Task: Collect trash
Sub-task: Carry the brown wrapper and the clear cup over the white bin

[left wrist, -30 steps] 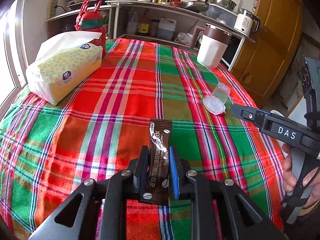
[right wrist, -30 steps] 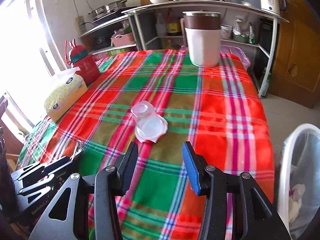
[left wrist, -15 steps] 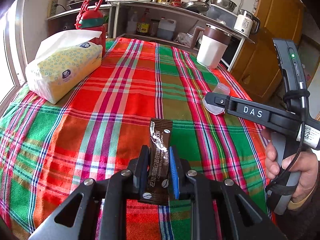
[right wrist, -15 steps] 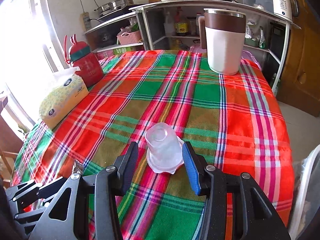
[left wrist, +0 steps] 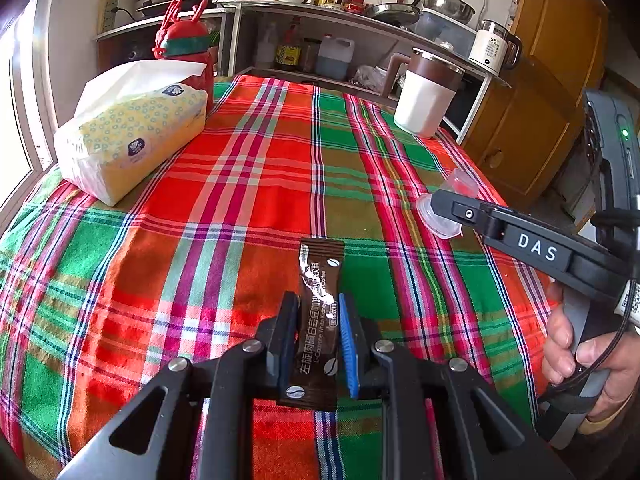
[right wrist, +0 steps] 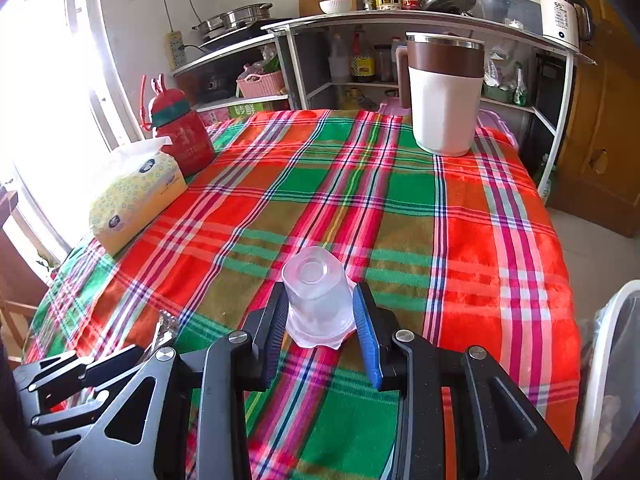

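My left gripper [left wrist: 319, 310] is shut on a brown coffee sachet [left wrist: 319, 304] and holds it over the plaid tablecloth [left wrist: 248, 184]. A clear crushed plastic cup [right wrist: 316, 300] lies on its side on the cloth. My right gripper [right wrist: 320, 312] is around the cup, its jaws touching the cup's sides. In the left wrist view the right gripper's finger [left wrist: 500, 224] reaches to the cup [left wrist: 452, 196] at the right. The left gripper also shows at the lower left of the right wrist view [right wrist: 80, 376].
A yellow tissue pack [left wrist: 128, 140], a red bottle [left wrist: 184, 48] and a white-and-brown jug [left wrist: 426, 96] stand on the table. A white bin with a bag [right wrist: 612, 380] stands right of the table. Shelves with kitchenware stand behind.
My right gripper has moved forward onto the cup and its jaws have narrowed around it. My left gripper has kept still with the sachet.
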Motion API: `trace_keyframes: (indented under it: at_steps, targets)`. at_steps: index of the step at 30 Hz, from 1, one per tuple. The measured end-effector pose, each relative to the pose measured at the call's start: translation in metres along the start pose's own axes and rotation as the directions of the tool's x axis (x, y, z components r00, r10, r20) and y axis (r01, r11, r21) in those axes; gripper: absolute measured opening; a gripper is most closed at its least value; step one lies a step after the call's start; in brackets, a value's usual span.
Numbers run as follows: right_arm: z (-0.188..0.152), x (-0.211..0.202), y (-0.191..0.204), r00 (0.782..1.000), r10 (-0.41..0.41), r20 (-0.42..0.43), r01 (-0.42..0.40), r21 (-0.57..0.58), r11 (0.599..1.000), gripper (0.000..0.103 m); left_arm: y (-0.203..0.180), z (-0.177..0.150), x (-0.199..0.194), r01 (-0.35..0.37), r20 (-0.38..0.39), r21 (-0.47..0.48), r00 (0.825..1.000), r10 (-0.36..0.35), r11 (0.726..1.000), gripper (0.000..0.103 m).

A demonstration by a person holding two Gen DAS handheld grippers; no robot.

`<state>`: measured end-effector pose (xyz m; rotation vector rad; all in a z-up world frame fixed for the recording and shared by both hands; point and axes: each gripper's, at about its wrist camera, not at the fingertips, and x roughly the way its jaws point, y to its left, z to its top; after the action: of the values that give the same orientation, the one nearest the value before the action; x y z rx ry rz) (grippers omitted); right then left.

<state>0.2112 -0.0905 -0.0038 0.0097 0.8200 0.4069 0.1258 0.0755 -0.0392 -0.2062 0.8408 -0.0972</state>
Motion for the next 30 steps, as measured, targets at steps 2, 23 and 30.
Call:
trace_keyframes:
  at_steps: [2, 23, 30]
  targets:
    - [-0.004, -0.007, -0.002, 1.000, 0.001, 0.010, -0.001, 0.017, 1.000, 0.035, 0.000, -0.001, -0.001, -0.001, -0.001, -0.005, 1.000, 0.001, 1.000, 0.022]
    - [-0.050, -0.086, -0.047, 0.996, -0.050, 0.070, 0.037, 0.173, 0.984, 0.035, -0.052, 0.004, -0.038, 0.051, 0.067, 0.084, 0.996, -0.056, 0.995, 0.022]
    - [-0.065, -0.123, -0.079, 0.988, -0.111, 0.103, 0.085, 0.228, 0.970, 0.035, -0.097, 0.004, -0.040, 0.102, 0.062, 0.156, 0.992, -0.113, 0.982, 0.022]
